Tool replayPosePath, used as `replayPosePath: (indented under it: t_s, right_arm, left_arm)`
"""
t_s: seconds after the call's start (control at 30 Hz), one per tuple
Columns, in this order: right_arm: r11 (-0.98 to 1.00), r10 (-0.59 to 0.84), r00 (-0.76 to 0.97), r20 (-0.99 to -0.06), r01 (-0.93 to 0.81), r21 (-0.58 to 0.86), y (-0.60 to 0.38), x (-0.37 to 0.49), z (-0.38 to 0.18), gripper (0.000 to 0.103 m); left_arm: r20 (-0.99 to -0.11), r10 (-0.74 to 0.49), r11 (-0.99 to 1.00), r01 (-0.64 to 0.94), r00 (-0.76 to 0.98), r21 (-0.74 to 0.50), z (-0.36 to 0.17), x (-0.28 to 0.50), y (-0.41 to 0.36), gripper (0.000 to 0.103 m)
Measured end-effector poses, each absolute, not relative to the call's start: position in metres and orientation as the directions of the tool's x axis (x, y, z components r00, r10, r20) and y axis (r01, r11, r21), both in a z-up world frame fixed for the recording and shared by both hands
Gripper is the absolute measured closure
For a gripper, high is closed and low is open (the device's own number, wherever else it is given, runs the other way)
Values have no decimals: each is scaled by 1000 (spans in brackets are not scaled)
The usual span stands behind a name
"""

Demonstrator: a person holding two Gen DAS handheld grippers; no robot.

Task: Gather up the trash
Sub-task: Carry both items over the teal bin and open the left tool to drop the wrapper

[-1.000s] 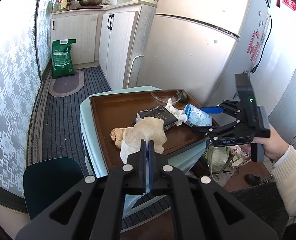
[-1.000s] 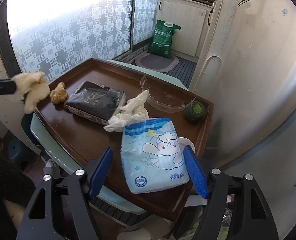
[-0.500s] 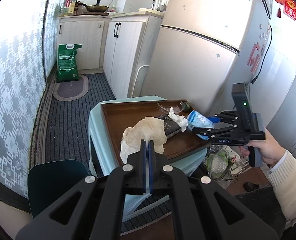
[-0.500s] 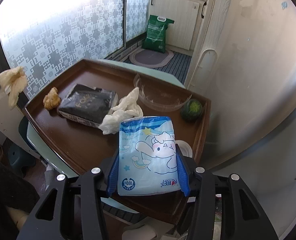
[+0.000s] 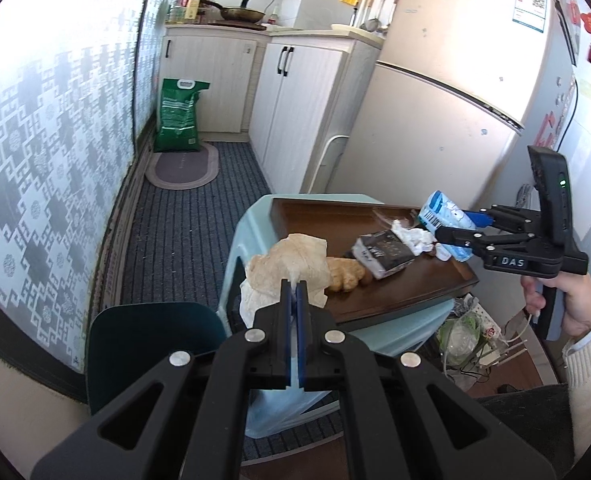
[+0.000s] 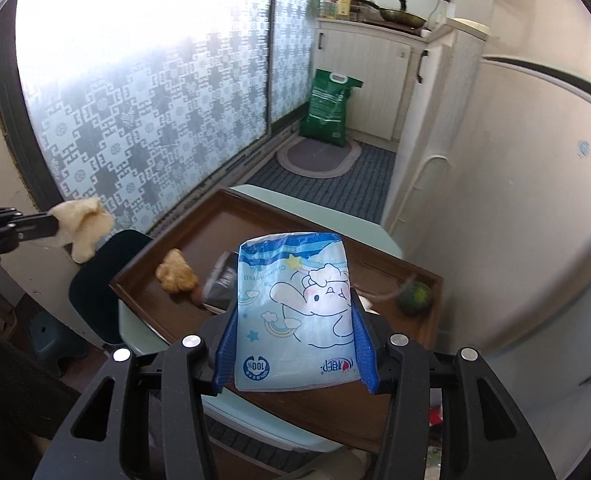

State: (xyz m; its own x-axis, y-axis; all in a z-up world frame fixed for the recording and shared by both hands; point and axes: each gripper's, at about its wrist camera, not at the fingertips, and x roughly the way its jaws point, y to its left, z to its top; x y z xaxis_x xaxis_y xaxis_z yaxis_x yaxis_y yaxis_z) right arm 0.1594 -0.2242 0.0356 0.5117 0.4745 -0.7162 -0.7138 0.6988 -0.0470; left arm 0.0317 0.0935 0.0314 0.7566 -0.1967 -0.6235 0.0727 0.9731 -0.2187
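My left gripper is shut on a crumpled beige paper towel and holds it in the air off the near-left corner of the brown tray; the towel also shows in the right wrist view. My right gripper is shut on a blue and white cartoon tissue pack, lifted above the tray's right end. On the tray lie a black packet, a white crumpled tissue, a piece of ginger and a green round fruit.
The tray sits on a light blue table. A dark teal chair stands at its left. A pale plastic bag hangs below my left gripper. A fridge and cabinets stand behind. More bags lie on the floor at the right.
Both grippers have pulled back and up from the tray. My right gripper closed on the tissue pack and lifted it. My left gripper kept the paper towel and moved it off the tray.
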Motion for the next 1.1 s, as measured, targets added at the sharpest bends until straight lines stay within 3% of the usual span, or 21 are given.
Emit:
replayPosePath:
  t_s: [0.43,1.1]
  right_arm:
    - [569,561,391,-729,-822,-4,-126,125,35,54]
    - [446,558,240,-795,-894,43,-26,89,-7,54]
  left_arm:
    - [-695,-101,977,-61,712,-204,-4,17,155,100]
    - [-840,-16,969,-199,543,-147,-81,19,209,100]
